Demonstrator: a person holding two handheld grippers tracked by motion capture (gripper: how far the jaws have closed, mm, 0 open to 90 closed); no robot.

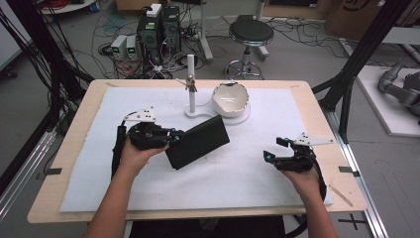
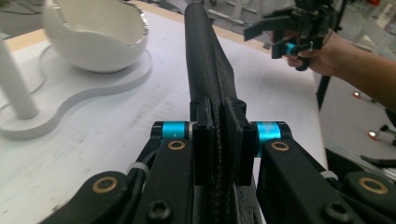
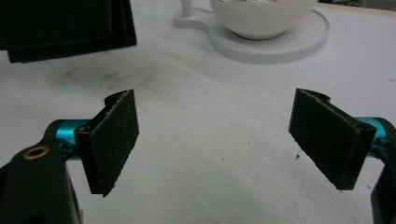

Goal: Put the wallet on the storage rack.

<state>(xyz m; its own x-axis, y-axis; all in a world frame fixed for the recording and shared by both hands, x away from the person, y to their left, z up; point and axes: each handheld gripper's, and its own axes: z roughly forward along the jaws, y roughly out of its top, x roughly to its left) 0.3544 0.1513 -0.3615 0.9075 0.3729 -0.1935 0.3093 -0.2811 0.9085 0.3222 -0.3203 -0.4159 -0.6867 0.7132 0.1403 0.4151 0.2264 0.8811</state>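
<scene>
Black pouch [image 1: 197, 142] clamped edgewise in left gripper [image 1: 171, 135], right gripper [image 1: 271, 151] spread wide, empty, well apart over white mat [image 1: 237, 173]

Both grippers are black. The left gripper [image 1: 171, 135] and right gripper [image 1: 274, 149] each carry a grey three-cornered plate on top, blue collars behind flat black pads, brass-ringed pivots, black screws and a trailing black cable. The forearms are bare.
</scene>
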